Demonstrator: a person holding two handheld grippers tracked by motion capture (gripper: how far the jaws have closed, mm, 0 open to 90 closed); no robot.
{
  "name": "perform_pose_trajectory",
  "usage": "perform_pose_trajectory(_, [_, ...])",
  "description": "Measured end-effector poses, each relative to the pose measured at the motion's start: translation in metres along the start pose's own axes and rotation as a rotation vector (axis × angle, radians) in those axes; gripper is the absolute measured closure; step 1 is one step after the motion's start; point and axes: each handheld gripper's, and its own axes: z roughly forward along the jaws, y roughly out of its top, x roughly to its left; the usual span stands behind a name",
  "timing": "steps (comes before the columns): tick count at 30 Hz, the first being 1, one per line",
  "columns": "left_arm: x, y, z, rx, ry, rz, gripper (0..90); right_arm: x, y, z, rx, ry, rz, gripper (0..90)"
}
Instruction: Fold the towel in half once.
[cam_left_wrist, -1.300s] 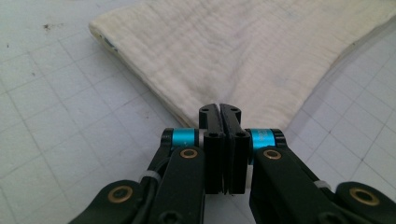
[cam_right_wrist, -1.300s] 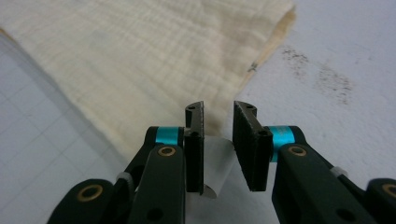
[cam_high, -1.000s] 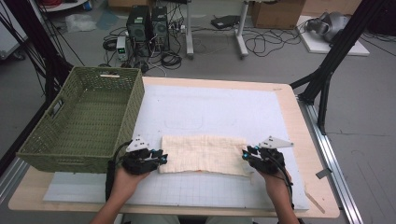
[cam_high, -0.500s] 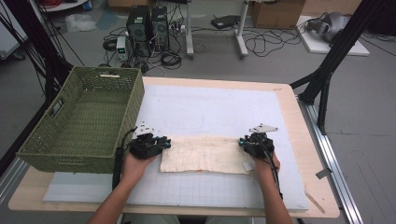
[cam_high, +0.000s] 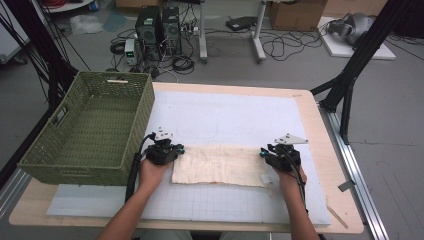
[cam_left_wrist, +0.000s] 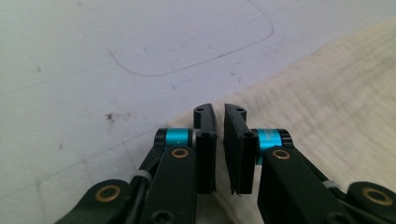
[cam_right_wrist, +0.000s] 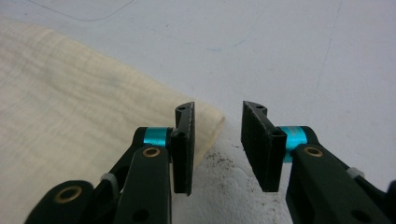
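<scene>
The cream cloth (cam_high: 220, 165) lies folded, a flat strip, at lower centre on the white mat (cam_high: 225, 115). The left gripper (cam_left_wrist: 219, 122), closing, nearly meets over its corner, gripping nothing visible; the right gripper (cam_right_wrist: 217, 122), just widening, stands released. The green basket (cam_high: 90, 125) at left awaits.

The cloth (cam_high: 220, 165) is pale cream with a faint grid of darker lines, and it lies on a white mat (cam_high: 225, 117) printed with a thin grey grid and marked by a curved pencil-grey line and a few dark specks. The basket (cam_high: 90, 127) is olive green wicker with a small white tag on its far rim, and the worktop (cam_high: 340, 200) round the mat is light wood. Each tool, left (cam_high: 176, 150) and right (cam_high: 264, 154), is black with turquoise bands and brass-coloured rivets, and each bears a pale grey plate on top.
</scene>
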Motion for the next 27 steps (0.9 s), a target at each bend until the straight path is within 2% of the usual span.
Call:
perform_pose_trajectory(2, [0.000,0.000,-0.001,0.000,0.016,0.019,82.0,-0.001,-0.001,-0.005,-0.001,-0.001,0.002,63.6])
perform_pose_trajectory(3, [0.001,0.000,-0.003,-0.008,0.016,0.012,79.5,-0.002,-0.003,-0.007,-0.005,-0.001,0.000,62.5])
perform_pose_trajectory(5, [0.003,0.001,-0.008,-0.035,-0.010,-0.001,66.0,-0.004,-0.005,-0.014,-0.015,0.002,0.004,59.1])
perform_pose_trajectory(7, [0.005,0.002,-0.017,-0.100,-0.068,0.000,56.1,-0.006,-0.008,-0.021,-0.027,0.021,0.008,52.5])
perform_pose_trajectory(8, [0.006,0.003,-0.021,-0.134,-0.110,-0.006,52.4,-0.007,-0.010,-0.025,-0.033,0.029,0.006,48.0])
perform_pose_trajectory(9, [0.005,0.005,-0.027,-0.175,-0.135,0.000,49.9,-0.008,-0.011,-0.029,-0.041,0.041,0.009,44.0])
perform_pose_trajectory(11, [0.003,0.008,-0.037,-0.242,-0.158,0.027,45.1,-0.008,-0.014,-0.036,-0.058,0.067,0.007,35.9])
perform_pose_trajectory(12, [0.001,0.009,-0.040,-0.268,-0.168,0.024,40.2,-0.008,-0.016,-0.039,-0.063,0.070,0.009,31.1])
perform_pose_trajectory(13, [-0.001,0.010,-0.043,-0.277,-0.171,0.021,35.0,-0.008,-0.017,-0.043,-0.070,0.076,0.009,28.0])
perform_pose_trajectory(14, [-0.004,0.010,-0.045,-0.290,-0.156,0.012,28.0,-0.007,-0.018,-0.046,-0.079,0.079,0.012,25.1])
perform_pose_trajectory(15, [-0.005,0.010,-0.046,-0.295,-0.158,0.017,18.3,-0.007,-0.018,-0.049,-0.089,0.079,0.011,21.7])
perform_pose_trajectory(16, [-0.005,0.010,-0.048,-0.306,-0.174,0.024,14.3,-0.005,-0.018,-0.053,-0.096,0.080,0.013,20.6])
perform_pose_trajectory(19, [-0.006,0.010,-0.050,-0.318,-0.182,0.018,14.7,-0.001,-0.018,-0.062,-0.123,0.084,-0.013,17.2])
perform_pose_trajectory(22, [-0.005,0.010,-0.051,-0.307,-0.180,0.025,14.7,0.004,-0.020,-0.067,-0.142,0.072,-0.036,11.8])
perform_pose_trajectory(27, [-0.005,0.010,-0.051,-0.318,-0.196,0.020,14.8,0.007,-0.021,-0.069,-0.148,0.084,-0.059,11.7])
